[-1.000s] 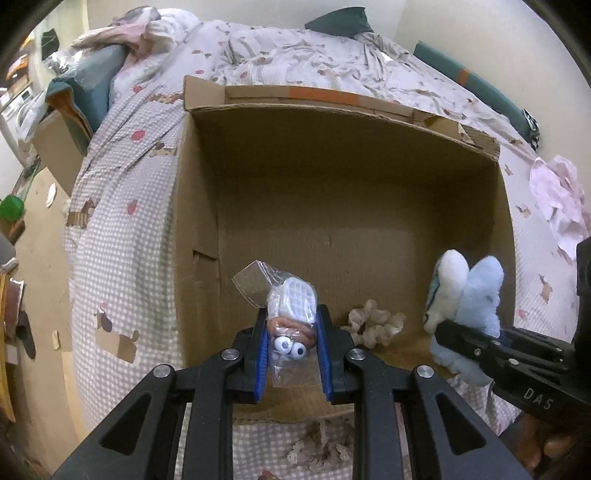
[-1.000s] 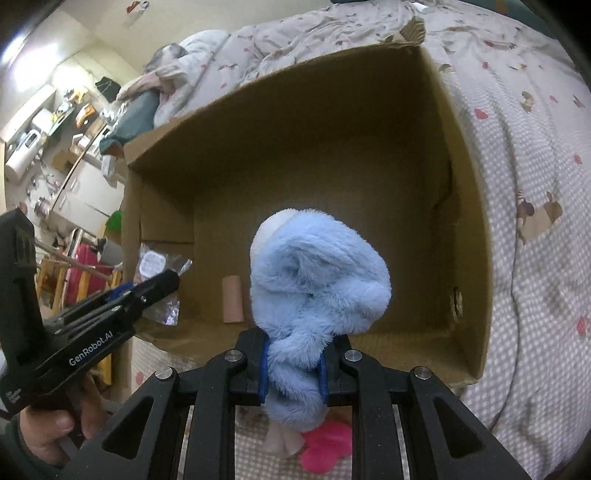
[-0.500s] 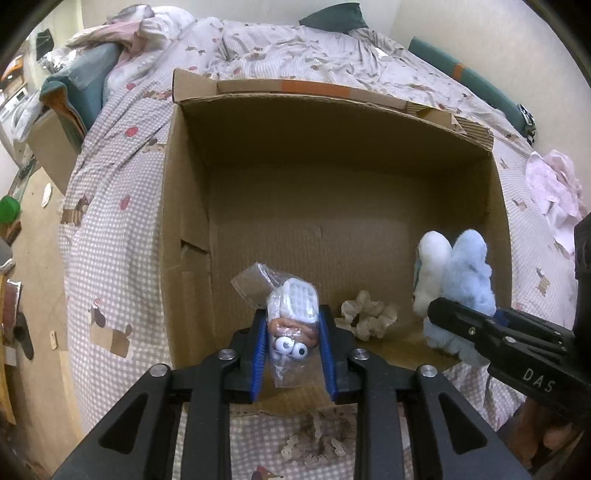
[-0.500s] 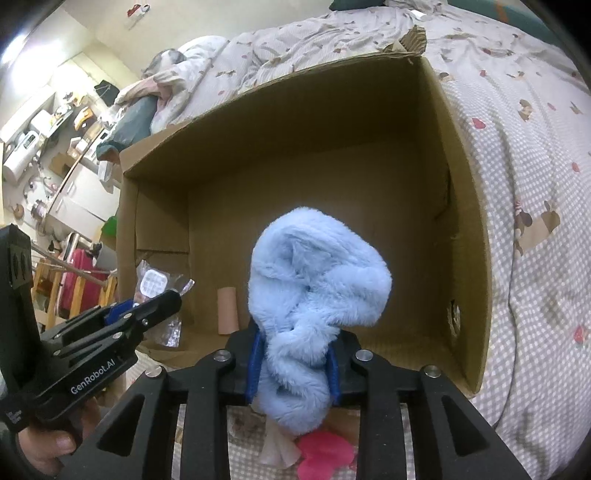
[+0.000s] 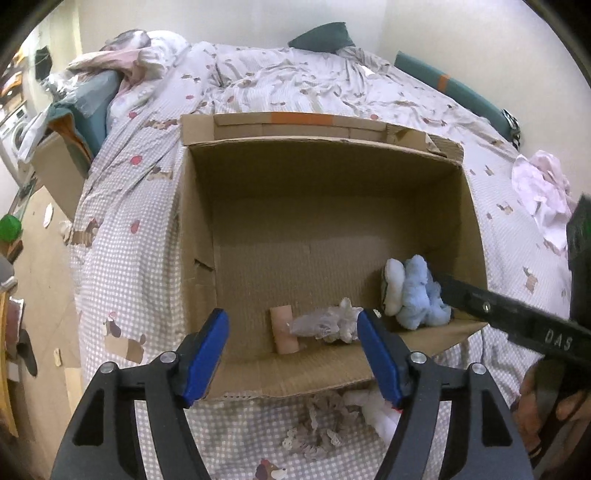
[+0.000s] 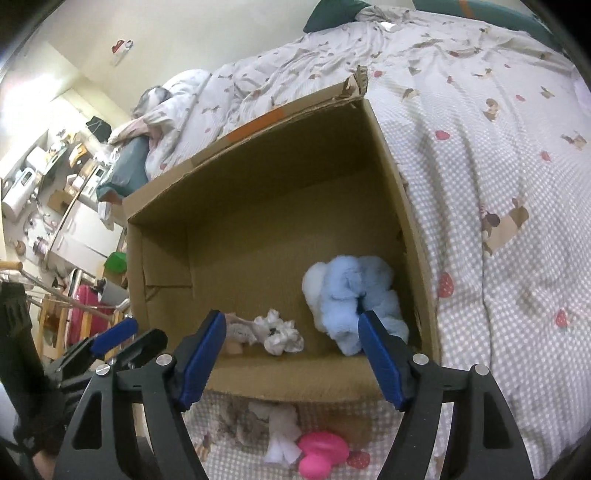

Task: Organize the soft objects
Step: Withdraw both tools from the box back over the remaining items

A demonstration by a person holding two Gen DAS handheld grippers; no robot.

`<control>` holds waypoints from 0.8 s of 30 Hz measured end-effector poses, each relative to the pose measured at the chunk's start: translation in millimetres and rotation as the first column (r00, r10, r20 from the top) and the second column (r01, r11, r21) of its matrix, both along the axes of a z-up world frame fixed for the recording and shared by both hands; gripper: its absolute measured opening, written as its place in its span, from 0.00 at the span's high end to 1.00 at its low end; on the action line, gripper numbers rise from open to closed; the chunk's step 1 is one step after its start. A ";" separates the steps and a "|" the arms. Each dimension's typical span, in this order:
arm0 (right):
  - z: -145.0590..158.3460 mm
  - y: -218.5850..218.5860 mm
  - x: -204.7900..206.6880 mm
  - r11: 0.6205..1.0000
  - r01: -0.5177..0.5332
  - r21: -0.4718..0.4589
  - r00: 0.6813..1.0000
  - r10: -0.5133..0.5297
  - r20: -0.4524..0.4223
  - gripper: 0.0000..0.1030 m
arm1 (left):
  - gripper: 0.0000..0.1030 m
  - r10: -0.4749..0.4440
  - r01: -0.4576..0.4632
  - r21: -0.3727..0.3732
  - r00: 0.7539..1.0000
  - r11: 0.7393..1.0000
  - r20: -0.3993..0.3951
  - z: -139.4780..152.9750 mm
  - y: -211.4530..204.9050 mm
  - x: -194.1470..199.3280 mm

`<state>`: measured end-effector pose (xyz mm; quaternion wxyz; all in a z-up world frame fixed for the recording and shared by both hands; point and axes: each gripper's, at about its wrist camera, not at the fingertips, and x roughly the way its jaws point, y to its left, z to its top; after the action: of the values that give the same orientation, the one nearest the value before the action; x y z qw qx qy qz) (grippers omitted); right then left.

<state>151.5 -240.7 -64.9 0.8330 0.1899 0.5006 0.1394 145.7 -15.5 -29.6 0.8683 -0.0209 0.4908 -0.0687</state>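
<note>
Both jaws stood open and empty over the brown cardboard box (image 5: 192, 258); fluffy blue plush toy (image 6: 354, 295) lay inside. Drop step looked done. Next I'd go for the pink rubbery toy (image 6: 321, 452) on the bed.

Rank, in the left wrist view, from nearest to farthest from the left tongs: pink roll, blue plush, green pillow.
From the left tongs:
1. Pink roll, in the box, just ahead between the open fingers.
2. Blue plush, box's right near corner.
3. Green pillow, far end of the bed.
</note>
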 end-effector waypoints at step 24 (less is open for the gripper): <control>15.9 -7.7 -78.6 0.998 -0.050 -0.031 0.999 0.049 -0.018 0.24 | 0.33 0.112 -0.113 -0.029 0.993 0.993 -0.032 6.8 37.4 -90.6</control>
<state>72.9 -248.4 -49.1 0.8278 0.1656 0.5144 0.1507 55.2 21.9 -22.8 0.8627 -0.0630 0.5010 -0.0272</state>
